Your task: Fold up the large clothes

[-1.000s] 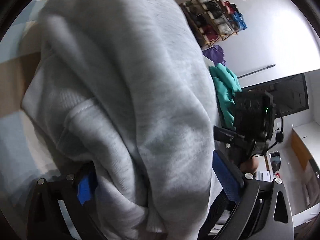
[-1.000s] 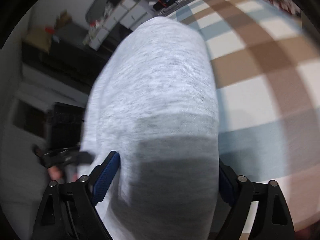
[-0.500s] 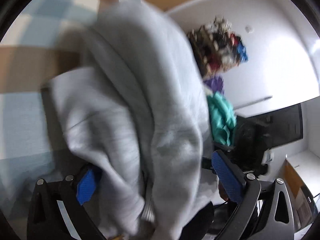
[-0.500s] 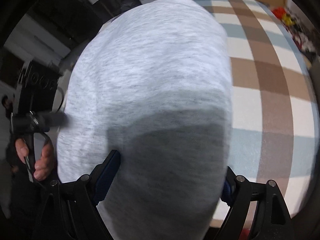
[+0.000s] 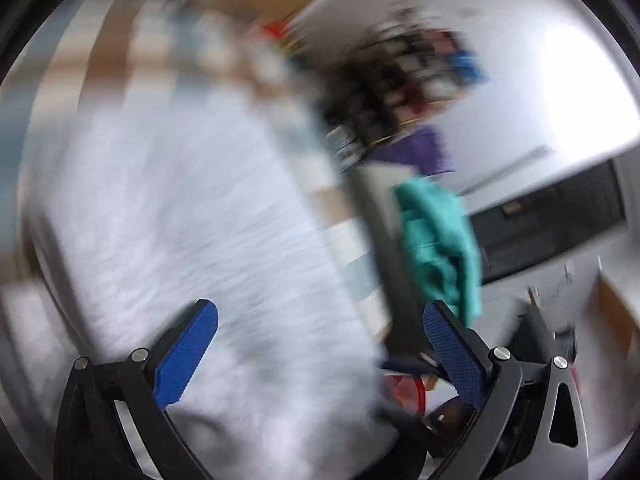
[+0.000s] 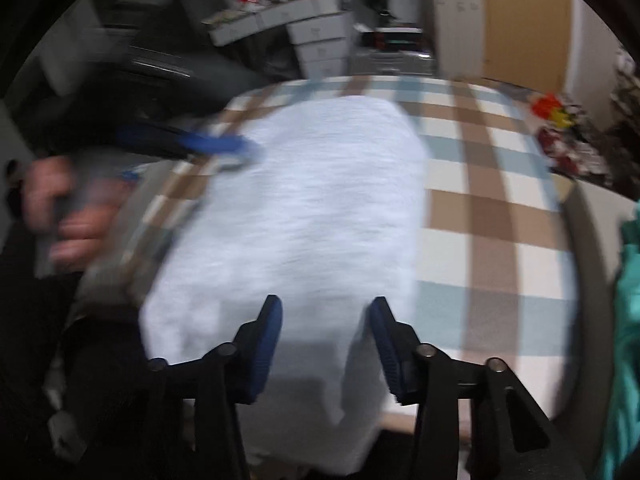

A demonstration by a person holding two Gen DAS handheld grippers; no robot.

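Note:
A light grey sweatshirt lies folded in a flat oblong on the checked bedspread. My right gripper hovers above its near end. Its jaws are closing, the blue pads stand apart, and nothing is pressed between them. A hand holds my left gripper at the sweatshirt's far left edge. In the blurred left wrist view the sweatshirt spreads out beneath my left gripper. That gripper's jaws stand wide and are closing a little, with no cloth pinched.
A teal garment hangs off the bed's side, also visible as teal cloth at the right. A purple cloth and a cluttered rack stand by the wall. White boxes and drawers stand beyond the bed.
The sweatshirt, earlier bunched between both pairs of jaws, now lies flat on the bed. Both grippers have pulled back off it, and the right jaws have narrowed.

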